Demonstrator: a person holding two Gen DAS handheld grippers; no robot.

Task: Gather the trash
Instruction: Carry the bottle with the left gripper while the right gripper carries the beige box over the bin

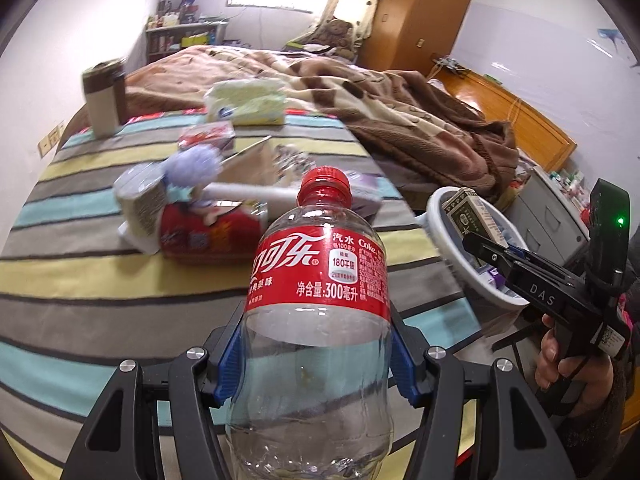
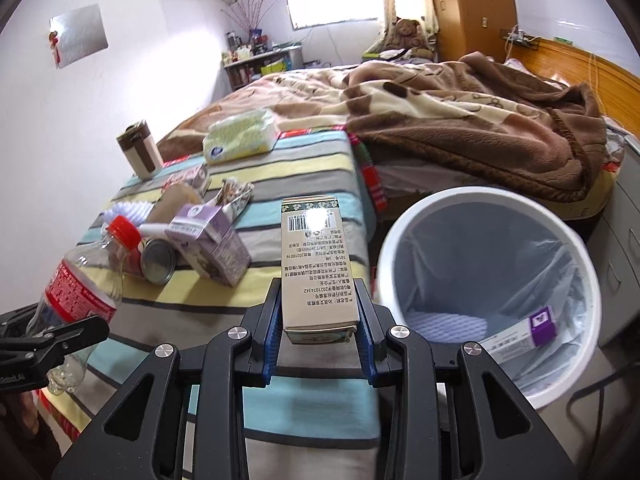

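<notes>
Both grippers loaded, bin nearly empty

Left gripper (image 1: 316, 364) fingers clamp a clear, ribbed plastic bottle (image 1: 316, 300); right gripper (image 2: 318, 320) fingers pinch a glossy cardboard box (image 2: 316, 264), near the white bin (image 2: 400, 248) on the right. One box lies inside; a can (image 2: 158, 261), purple carton (image 2: 212, 248) and wrappers remain on the striped cloth (image 2: 296, 168).

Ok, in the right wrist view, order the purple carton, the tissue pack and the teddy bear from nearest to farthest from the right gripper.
Measured from the right gripper:
1. Purple carton: nearest, ahead and left on the striped cover.
2. Tissue pack: farther back, left of centre, at the cover's far end.
3. Teddy bear: farthest, by the curtain at the back of the room.
</notes>
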